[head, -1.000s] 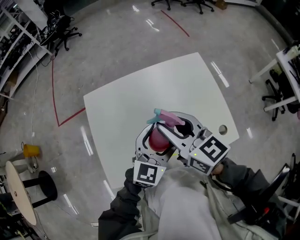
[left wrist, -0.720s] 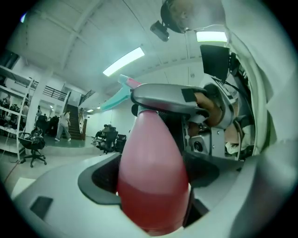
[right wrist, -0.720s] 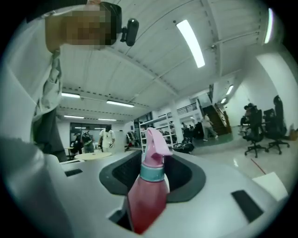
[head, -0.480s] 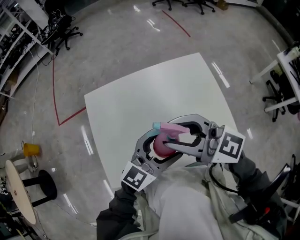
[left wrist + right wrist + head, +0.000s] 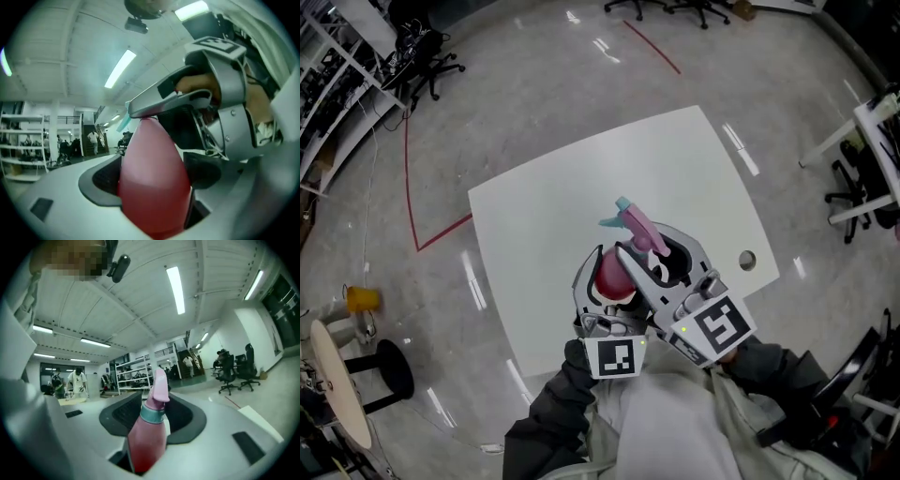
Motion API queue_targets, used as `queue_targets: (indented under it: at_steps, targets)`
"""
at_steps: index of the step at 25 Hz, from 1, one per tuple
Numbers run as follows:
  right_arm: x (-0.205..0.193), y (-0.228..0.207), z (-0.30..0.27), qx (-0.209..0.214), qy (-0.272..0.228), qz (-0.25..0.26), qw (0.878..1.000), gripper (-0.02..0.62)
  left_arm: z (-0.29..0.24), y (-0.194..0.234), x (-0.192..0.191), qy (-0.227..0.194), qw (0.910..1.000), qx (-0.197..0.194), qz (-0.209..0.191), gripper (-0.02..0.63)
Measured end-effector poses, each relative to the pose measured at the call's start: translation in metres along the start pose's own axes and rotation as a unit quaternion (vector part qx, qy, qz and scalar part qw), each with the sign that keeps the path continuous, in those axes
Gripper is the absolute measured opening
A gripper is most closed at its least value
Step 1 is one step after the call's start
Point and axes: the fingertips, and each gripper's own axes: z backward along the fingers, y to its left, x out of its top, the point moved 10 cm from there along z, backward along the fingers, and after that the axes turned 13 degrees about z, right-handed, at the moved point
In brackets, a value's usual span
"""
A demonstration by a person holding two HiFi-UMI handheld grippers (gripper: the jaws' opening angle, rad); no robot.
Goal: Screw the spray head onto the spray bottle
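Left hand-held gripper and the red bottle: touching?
Touching. The left gripper view shows the red bottle wedged between both pads of the left hand-held gripper.

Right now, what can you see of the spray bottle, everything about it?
The spray bottle is a smooth red cone that looks like plastic. It narrows to a teal collar, and a pink spray head with a teal nozzle sits on top. It is held in the air over the white table. The left tool clamps its wide body, and the right tool appears closed on the neck at the collar. Its base is hidden.
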Motion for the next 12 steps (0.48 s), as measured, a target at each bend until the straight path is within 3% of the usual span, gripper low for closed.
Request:
queue_targets:
  at_steps: [2,3,4,6,9,12]
  targets:
    - [0.006,0.003,0.001,0.033,-0.022,0.014,0.999,0.140,0.006,0.005,0.004,-0.021,0.9986,-0.033,0.035,0.425]
    - [0.009,0.002,0.003,0.059,-0.033,0.016,0.998,0.154,0.010,0.009,0.003,-0.026,0.9954,-0.044,0.082,0.425]
    - [0.011,-0.002,0.005,0.087,-0.047,0.017,0.995,0.216,0.015,0.013,0.001,-0.031,0.9883,-0.054,0.139,0.425]
    - [0.015,-0.014,0.012,0.149,-0.077,0.016,0.986,0.266,0.025,0.024,0.001,-0.046,0.9714,-0.102,0.210,0.425]
    - [0.012,-0.025,0.021,0.275,-0.085,0.010,0.958,0.270,0.037,0.041,0.015,-0.066,0.9440,-0.225,0.232,0.425]
    - [0.011,-0.033,0.015,0.364,-0.077,-0.015,0.928,0.295,0.047,0.044,0.028,-0.055,0.9058,-0.336,0.252,0.425]
